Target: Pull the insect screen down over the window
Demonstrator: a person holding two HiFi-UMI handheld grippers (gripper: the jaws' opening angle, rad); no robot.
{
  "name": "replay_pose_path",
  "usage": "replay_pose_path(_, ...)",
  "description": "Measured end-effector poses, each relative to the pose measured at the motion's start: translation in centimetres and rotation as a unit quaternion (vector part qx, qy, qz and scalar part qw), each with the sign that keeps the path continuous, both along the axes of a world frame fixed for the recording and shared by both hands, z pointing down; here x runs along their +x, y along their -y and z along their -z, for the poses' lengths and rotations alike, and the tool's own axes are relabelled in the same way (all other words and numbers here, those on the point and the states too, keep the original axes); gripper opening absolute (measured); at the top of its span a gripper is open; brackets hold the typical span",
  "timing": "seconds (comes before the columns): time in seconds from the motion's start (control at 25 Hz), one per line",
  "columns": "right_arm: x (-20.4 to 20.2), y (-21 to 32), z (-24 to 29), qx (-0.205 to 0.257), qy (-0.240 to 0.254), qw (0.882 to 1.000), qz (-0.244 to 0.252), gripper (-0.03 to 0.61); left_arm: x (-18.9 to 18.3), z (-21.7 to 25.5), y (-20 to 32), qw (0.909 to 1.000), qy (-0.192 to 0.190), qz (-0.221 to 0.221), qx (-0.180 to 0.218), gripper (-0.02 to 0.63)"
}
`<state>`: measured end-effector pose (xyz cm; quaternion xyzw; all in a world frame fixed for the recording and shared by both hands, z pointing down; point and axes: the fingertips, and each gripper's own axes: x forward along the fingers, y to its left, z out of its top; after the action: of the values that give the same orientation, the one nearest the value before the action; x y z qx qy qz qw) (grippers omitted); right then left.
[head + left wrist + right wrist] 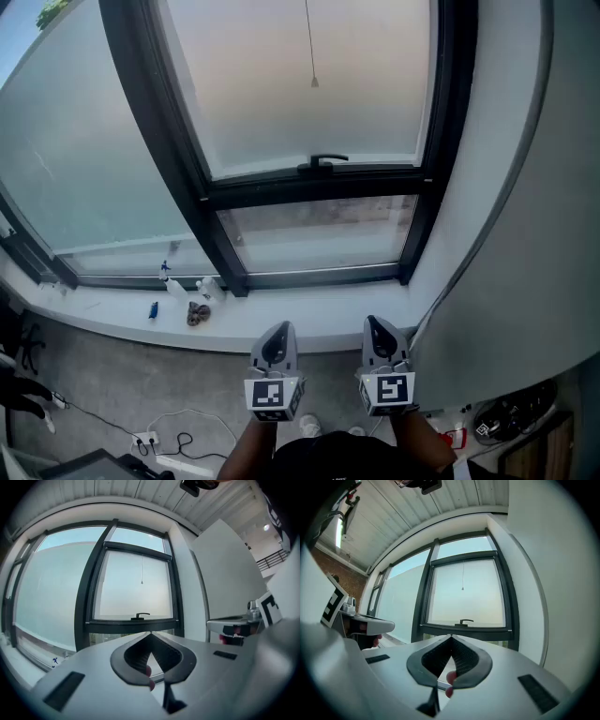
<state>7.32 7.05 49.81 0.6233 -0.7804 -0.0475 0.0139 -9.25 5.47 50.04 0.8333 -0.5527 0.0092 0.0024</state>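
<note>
A dark-framed window point(319, 178) fills the wall ahead, with a black handle point(322, 162) on its lower sash bar. A thin pull cord point(314, 82) hangs in front of the upper pane, ending in a small weight. The cord point(142, 581) also shows in the left gripper view, and the cord point(462, 588) in the right gripper view. My left gripper point(278, 336) and right gripper point(378, 330) are side by side below the sill, well short of the window. Both are shut with nothing between the tips. The screen itself is not visible.
A white sill point(281, 319) runs under the window. Small bottles point(174, 284) and a brown object point(197, 314) lie on its left part. A white wall point(525, 234) stands close at the right. Cables and a power strip point(150, 439) lie on the floor at lower left.
</note>
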Motion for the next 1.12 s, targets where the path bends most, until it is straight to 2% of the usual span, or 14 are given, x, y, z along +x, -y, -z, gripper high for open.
replay_pose_path(0.24, -0.2, -0.7, 0.2, -0.008, 0.028, 1.0, 0.001, 0.003, -0.2, 0.1, -0.8, 0.9999, -0.004, -0.004, -0.012, 0.002)
replay_pose_path(0.6, -1.0, -0.6, 0.5, 0.001, 0.017, 1.0, 0.012, 0.003, -0.1, 1.4, -0.4, 0.9994, -0.029, -0.017, 0.005, 0.002)
replay_pose_path(0.8, -0.7, -0.8, 0.6, 0.006, 0.025, 1.0, 0.002, 0.003, -0.5, 0.9, -0.6, 0.9998, -0.001, -0.016, 0.008, 0.002)
replay_pose_path(1.12, -1.3, -0.5, 0.6, 0.005, 0.027, 1.0, 0.005, 0.003, -0.8, 1.5, -0.1, 0.9995, 0.021, -0.012, 0.018, 0.002)
